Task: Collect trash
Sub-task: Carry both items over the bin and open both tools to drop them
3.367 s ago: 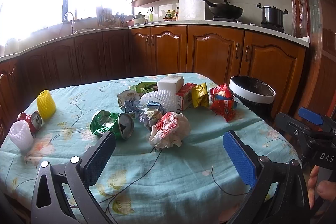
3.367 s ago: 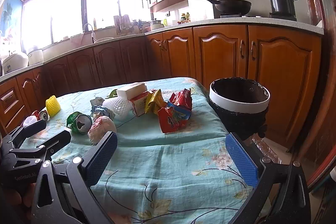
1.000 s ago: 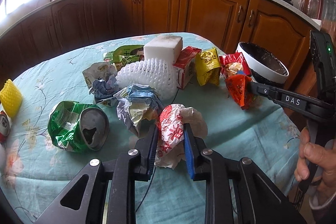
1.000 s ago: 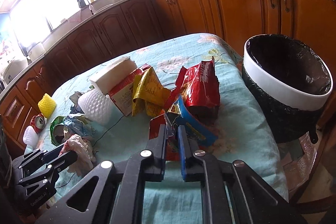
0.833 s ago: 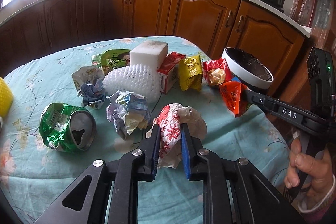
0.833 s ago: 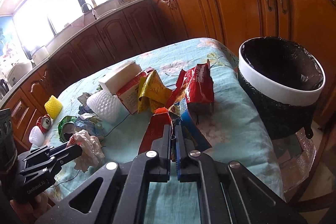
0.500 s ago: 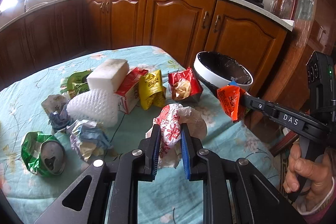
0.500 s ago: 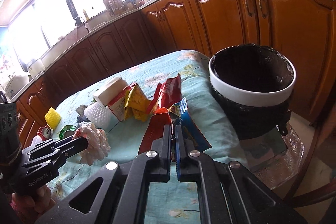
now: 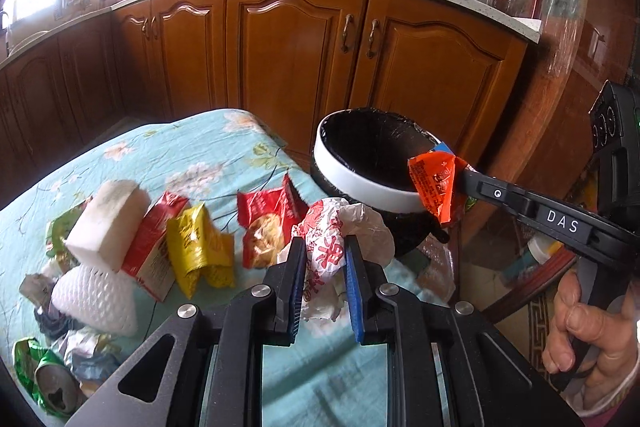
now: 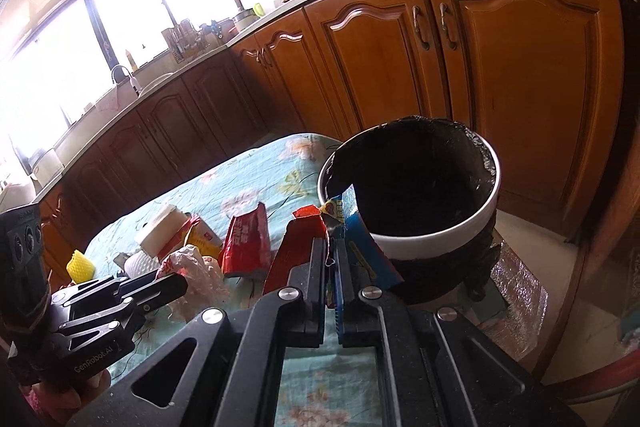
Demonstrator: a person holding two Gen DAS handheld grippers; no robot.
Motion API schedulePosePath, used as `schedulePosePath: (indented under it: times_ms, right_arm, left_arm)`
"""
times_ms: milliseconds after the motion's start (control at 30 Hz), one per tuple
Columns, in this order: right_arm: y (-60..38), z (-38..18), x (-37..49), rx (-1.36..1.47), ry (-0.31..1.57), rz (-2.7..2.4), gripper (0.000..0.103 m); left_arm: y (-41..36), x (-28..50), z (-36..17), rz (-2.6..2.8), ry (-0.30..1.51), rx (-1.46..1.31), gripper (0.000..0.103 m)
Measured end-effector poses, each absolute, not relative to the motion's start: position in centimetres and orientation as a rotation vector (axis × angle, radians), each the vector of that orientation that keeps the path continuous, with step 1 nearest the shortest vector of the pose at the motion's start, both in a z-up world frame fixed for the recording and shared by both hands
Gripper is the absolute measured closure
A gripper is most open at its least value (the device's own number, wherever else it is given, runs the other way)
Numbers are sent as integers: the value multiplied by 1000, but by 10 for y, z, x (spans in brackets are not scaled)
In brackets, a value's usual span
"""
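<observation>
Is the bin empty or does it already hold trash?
It looks empty: the bin shows only its black liner in the right wrist view, and no trash. Its bottom is dark, so something small there cannot be ruled out.

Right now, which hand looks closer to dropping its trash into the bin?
Probably the right: the right gripper holds its red-and-blue wrapper at the bin rim, while the left gripper holds its crumpled bag above the table.

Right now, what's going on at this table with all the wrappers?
A person is clearing trash with a gripper in each hand. The left gripper is shut on a crumpled white-and-red bag; the right gripper is shut on an orange-and-blue snack wrapper near the lined bin. More litter sits on the tablecloth.
</observation>
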State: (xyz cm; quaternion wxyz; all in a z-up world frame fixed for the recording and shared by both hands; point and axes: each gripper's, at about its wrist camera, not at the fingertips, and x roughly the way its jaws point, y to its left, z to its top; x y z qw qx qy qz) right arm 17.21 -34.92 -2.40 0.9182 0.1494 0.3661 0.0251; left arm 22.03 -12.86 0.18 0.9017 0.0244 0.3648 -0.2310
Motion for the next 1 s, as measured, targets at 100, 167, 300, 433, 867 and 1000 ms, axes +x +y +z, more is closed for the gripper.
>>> schedulePosePath:
  times_ms: [100, 167, 300, 433, 867, 1000]
  right_arm:
    - [-363, -21, 185, 306, 749, 37, 100]
    - [-372, -19, 194, 306, 747, 32, 100]
    - [-391, -18, 215, 314, 756, 18, 100]
    - [-409, -24, 234, 316, 781, -1, 100]
    - [-440, -52, 268, 345, 860, -20, 97]
    - [-446, -55, 272, 364, 860, -42, 82]
  left_arm:
    - [-144, 246, 4, -497, 760, 57, 85]
    - [-154, 265, 5, -506, 770, 59, 85]
    - [-179, 302, 7, -535, 784, 82, 84]
    - [-210, 340, 0, -539, 811, 135, 84]
    - [-263, 408, -38, -543, 872, 204, 80]
    - [-269, 413, -44, -548, 881, 195, 59]
